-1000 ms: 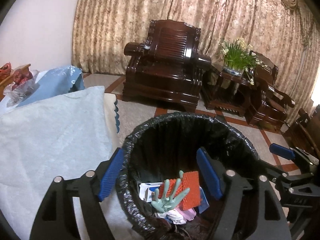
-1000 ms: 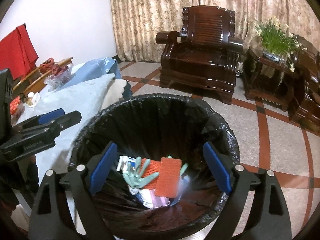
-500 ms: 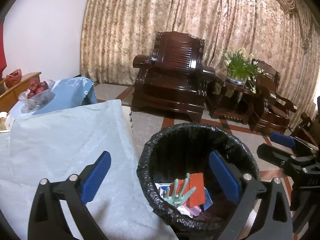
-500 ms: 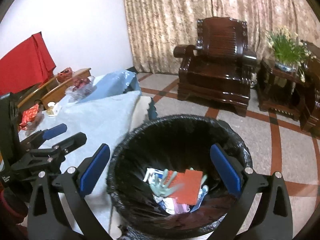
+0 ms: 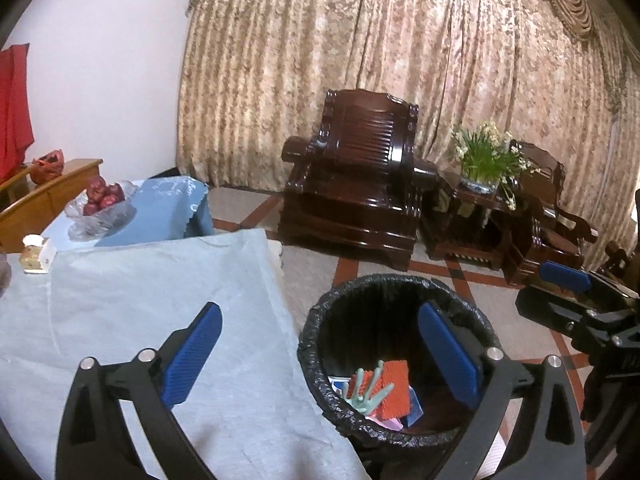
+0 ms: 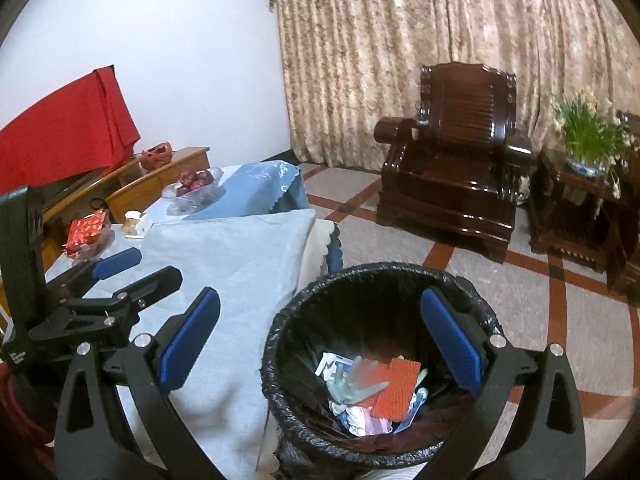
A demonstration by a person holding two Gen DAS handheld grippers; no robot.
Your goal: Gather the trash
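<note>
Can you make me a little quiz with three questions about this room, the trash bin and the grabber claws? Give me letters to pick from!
1. Where is the orange bumpy pad?
A. On the blue tablecloth
B. Inside the trash bin
C. On the armchair

2. What colour is the bag lining the trash bin?
A. Black
B. White
C. Green

3. How are the two grippers?
A. Both shut on trash
B. One open, one shut
C. Both open and holding nothing

Answers:
1. B, the orange bumpy pad lies in the trash bin next to a pale green rubber glove.
2. A, the bag folded over the rim is black.
3. C, the left gripper and the right gripper both show their blue pads wide apart with nothing between them.
</note>
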